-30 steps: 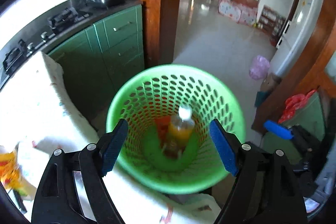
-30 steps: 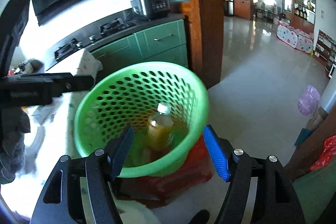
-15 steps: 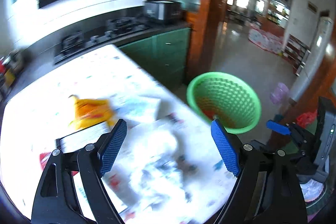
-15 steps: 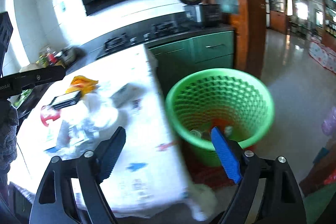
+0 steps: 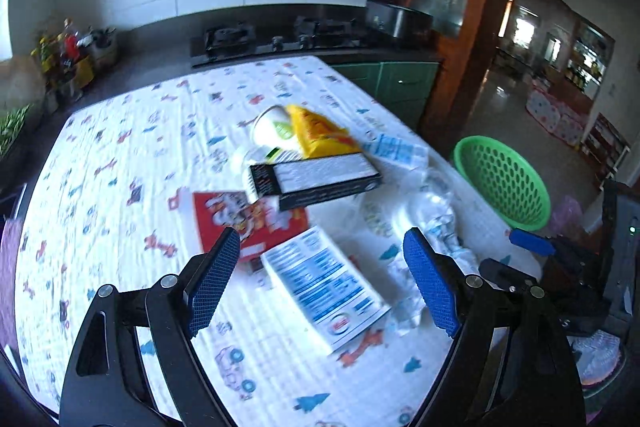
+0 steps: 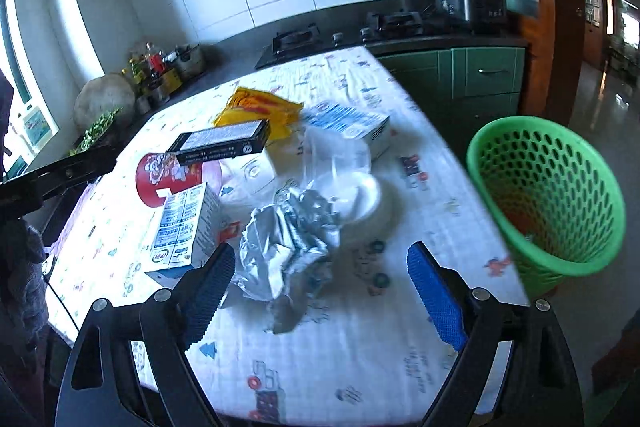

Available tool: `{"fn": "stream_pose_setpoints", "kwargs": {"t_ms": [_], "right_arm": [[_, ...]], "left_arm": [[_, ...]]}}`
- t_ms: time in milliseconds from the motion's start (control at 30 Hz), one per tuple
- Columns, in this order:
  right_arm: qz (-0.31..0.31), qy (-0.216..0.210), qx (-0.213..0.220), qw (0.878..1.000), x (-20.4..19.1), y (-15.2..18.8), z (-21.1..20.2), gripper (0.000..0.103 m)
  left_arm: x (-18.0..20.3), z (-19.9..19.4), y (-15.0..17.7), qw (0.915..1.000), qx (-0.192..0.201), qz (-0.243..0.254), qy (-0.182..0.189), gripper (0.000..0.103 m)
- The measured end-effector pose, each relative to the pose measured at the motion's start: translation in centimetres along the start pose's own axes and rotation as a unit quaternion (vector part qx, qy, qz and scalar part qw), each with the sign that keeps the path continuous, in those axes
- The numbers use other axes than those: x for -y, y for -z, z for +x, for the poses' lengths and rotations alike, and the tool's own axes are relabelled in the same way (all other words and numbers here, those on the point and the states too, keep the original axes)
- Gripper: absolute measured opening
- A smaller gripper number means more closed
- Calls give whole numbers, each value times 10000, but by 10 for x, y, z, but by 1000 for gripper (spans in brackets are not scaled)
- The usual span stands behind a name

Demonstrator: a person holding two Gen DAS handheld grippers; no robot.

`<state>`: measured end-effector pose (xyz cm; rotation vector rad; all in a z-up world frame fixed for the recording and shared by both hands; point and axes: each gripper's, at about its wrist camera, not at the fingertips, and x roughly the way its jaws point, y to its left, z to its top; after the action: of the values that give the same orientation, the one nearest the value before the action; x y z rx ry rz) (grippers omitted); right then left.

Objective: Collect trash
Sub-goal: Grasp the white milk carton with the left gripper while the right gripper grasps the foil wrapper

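The table (image 5: pixel 120 155) carries a heap of trash, and the green basket (image 6: pixel 552 195) stands off its right edge. The left gripper (image 5: pixel 322 285) hangs wide and empty over a carton (image 5: pixel 324 287). The right gripper (image 6: pixel 320 289), jaws opening with nothing pinched, hovers at crumpled foil (image 6: pixel 288 247), which might slip out of a shallow bite and fall short of the basket.

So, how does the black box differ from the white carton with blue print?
The black box is dark, long and slim; the white carton is pale and thicker. The black box rests raised on top of other trash, above the red packet; the white carton lies on the tablecloth itself, nearer the cameras. Both are rectangular packages, lying flat, and neither is in the green basket.
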<state>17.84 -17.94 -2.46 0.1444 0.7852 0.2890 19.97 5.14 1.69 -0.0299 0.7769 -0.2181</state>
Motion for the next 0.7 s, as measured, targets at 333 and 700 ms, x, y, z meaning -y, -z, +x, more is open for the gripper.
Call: {"fn": "stream_pose_setpoints", "kwargs": {"t_ms": [333,700], "right_arm": [[34,127,-559,9983,-14,7,68,76],[-14,54,-609,9981,-9,18,66,38]], "left_arm": [[-24,29,24,9964,-484,-697,-25,87],[-2,68,28,9916,-855,-901,-348,90]]}}
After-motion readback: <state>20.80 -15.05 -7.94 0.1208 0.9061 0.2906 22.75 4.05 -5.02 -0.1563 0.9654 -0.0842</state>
